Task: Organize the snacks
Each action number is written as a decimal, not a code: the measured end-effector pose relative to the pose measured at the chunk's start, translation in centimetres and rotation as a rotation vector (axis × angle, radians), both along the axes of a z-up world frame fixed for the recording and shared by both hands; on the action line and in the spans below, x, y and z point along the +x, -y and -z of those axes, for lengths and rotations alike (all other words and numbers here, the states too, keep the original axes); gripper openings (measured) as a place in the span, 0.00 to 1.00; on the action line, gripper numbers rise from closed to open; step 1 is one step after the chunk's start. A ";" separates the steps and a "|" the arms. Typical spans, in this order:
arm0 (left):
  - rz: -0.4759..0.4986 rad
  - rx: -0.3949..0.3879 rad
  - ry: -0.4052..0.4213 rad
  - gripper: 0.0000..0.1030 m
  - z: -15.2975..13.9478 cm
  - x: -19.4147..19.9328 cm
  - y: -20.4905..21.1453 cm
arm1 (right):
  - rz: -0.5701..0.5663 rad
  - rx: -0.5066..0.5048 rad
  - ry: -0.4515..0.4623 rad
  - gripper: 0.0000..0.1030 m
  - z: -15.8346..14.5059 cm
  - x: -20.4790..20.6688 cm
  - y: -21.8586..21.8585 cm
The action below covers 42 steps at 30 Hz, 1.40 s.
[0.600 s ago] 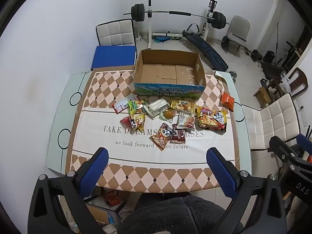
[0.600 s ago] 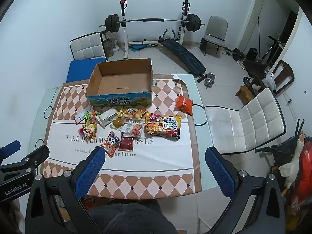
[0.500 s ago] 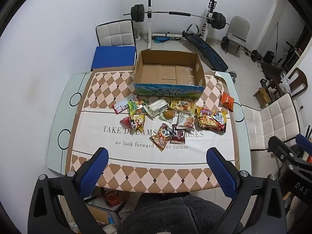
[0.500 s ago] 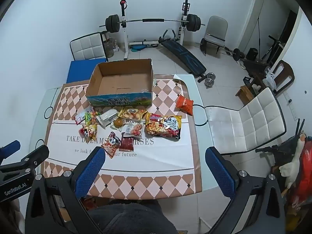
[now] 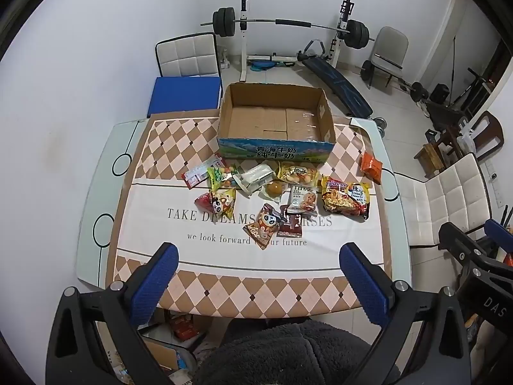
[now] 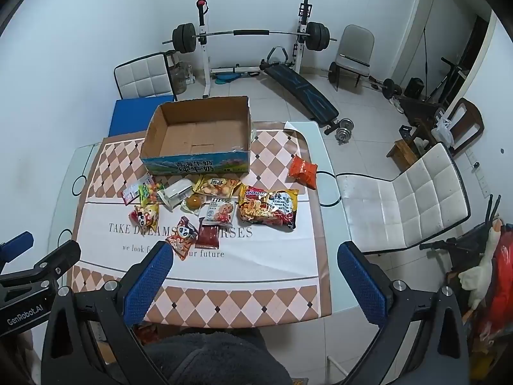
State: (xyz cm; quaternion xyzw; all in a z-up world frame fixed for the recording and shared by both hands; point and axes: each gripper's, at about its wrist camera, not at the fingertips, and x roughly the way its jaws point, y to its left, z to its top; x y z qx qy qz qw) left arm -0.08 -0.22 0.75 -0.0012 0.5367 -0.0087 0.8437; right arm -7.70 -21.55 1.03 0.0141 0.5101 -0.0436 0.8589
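While both grippers, left point(image 5: 258, 276) and right point(image 6: 256, 276), hover spread and empty, the snacks point(image 5: 272, 192) lie ahead, before the box point(image 5: 275, 125), slightly nearer the left

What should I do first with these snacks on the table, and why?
Probably lower the right hand-held gripper toward the big noodle packet. Both hand-held grippers hang open and hold nothing, the cardboard box has nothing in it, and that packet lies nearest the right side.
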 end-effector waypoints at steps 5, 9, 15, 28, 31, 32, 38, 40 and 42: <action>-0.001 0.001 0.004 1.00 -0.8 -0.1 0.6 | 0.001 0.000 -0.001 1.00 -0.1 -0.1 0.1; 0.002 -0.001 0.003 1.00 -0.7 0.3 0.9 | 0.001 0.000 -0.001 1.00 -0.1 0.0 0.0; 0.001 -0.002 0.004 1.00 -0.6 0.3 0.9 | -0.001 -0.005 0.005 1.00 0.5 0.1 -0.2; 0.005 -0.005 0.005 1.00 -0.9 0.4 1.1 | -0.008 -0.006 0.006 1.00 -0.3 0.5 -0.2; 0.004 -0.004 0.008 1.00 -1.0 0.6 1.2 | -0.012 -0.005 0.009 1.00 -0.4 0.6 -0.2; 0.004 -0.004 0.010 1.00 -1.2 0.6 1.3 | -0.013 -0.005 0.010 1.00 -0.5 0.6 -0.2; 0.004 -0.008 0.011 1.00 -1.2 1.1 1.0 | -0.014 -0.005 0.009 1.00 -0.4 0.6 -0.3; 0.003 -0.009 0.013 1.00 -1.2 1.0 1.0 | -0.015 -0.003 0.008 1.00 -0.5 0.8 -0.3; 0.002 -0.008 0.013 1.00 -1.2 1.1 1.0 | -0.016 -0.003 0.009 1.00 -0.5 0.8 -0.4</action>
